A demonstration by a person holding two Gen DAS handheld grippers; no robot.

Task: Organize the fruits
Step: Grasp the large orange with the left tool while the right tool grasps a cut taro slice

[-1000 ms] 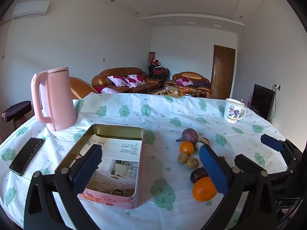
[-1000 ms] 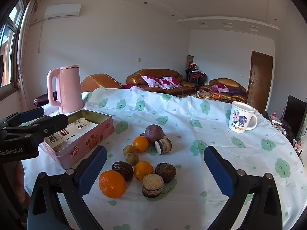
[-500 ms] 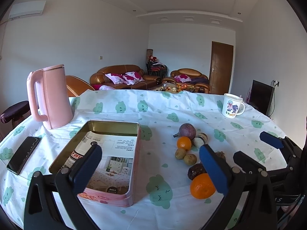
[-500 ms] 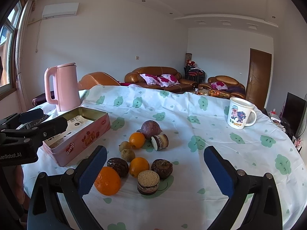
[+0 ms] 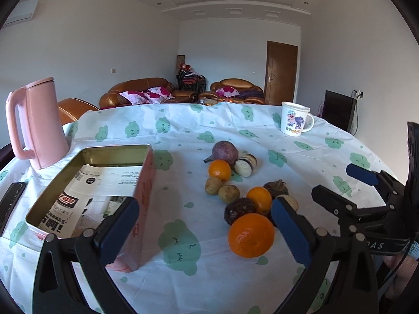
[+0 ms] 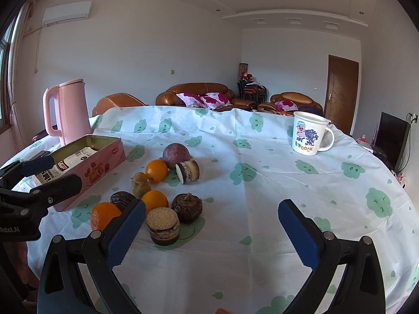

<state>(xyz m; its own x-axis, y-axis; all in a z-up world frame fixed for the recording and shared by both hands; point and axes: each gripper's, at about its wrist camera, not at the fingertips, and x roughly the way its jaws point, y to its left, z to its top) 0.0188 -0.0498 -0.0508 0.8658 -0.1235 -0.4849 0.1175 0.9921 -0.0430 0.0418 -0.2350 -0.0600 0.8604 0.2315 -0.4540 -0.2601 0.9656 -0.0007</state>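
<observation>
The left gripper [image 5: 201,227] hovered low over the bench [image 5: 183,136] with its jaws released and nothing between them; one blue pad [image 5: 119,231] stood in front of the near corner of the pink tin [image 5: 142,198], the other just beside the big orange [image 5: 251,235]. The right gripper [image 6: 209,233] also hung with its jaws spread wide and empty, its left pad [image 6: 127,233] partly covering that same big orange [image 6: 103,218] and a dark wrinkled fruit [image 6: 121,200]. The fruits lay loose on the cloth to the right of the tin, none inside it. Nearest the right gripper sat a cut brown piece with a pale top [image 6: 163,225], touching a dark round fruit [image 6: 187,207]. Behind them lay a small orange [image 6: 154,201], then two brownish-green fruits [image 6: 138,184], another orange [image 6: 156,170], a purple fruit with a stem [image 6: 176,154] and a sliced piece with a white face [image 6: 187,171]. The tin stood open, lined with printed paper [image 5: 99,183]. Behind it a pink kettle [image 5: 38,124] stood upright, and a dark phone [image 5: 11,204] lay at the left edge of the bench. Well apart, on the far right side, stood a white mug with a cartoon print [image 6: 309,133]. The cloth was white with green cloud faces [image 5: 180,246]. Beyond the bench were brown sofas [image 6: 199,94] and a wooden door [image 6: 340,94].
</observation>
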